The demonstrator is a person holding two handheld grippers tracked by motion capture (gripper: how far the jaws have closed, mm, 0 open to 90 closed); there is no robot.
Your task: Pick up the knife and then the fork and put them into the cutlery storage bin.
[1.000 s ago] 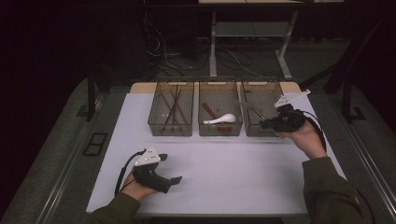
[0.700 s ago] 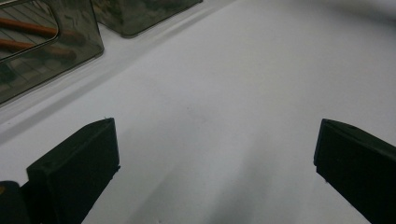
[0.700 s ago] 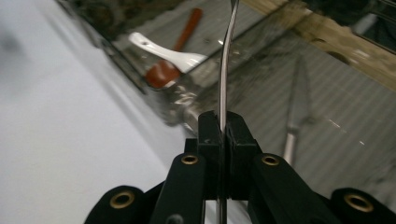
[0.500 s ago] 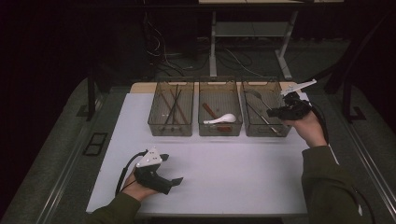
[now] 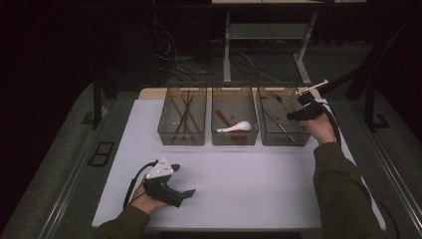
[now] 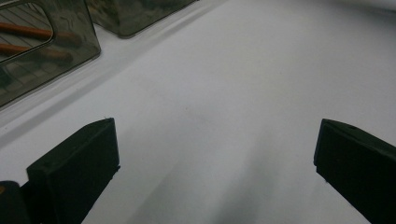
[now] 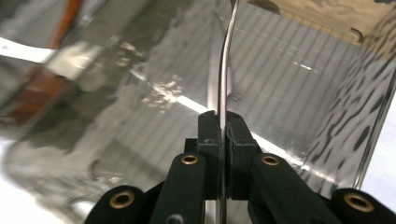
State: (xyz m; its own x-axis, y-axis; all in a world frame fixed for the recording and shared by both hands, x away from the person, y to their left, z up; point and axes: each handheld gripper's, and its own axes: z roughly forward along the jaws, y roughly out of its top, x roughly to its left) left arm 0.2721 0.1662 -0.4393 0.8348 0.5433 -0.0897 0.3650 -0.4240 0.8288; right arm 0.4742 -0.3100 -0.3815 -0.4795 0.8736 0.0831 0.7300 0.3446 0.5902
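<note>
My right gripper (image 5: 294, 115) hangs over the right clear bin (image 5: 266, 139), by its right wall. It is shut on the handle of a thin metal fork (image 5: 278, 99), whose tines point toward the bin's far end. In the right gripper view the black jaws pinch the curved metal handle (image 7: 225, 60) edge-on, with the gripper (image 7: 223, 135) above the bin's floor. My left gripper (image 5: 186, 193) rests low on the white mat (image 5: 249, 184) at the near left, held by a hand. Its jaws stand wide apart with nothing between them (image 6: 210, 154).
Three clear bins stand in a row at the mat's far edge. The left bin (image 5: 164, 134) holds chopsticks (image 5: 184, 112), the middle one a white spoon (image 5: 239, 127) and a brown utensil, the right one more metal cutlery. A cable (image 5: 130, 186) trails from the left gripper.
My right hand has carried the fork from the near right corner of the right bin farther back along its right side. The left hand has not moved.
</note>
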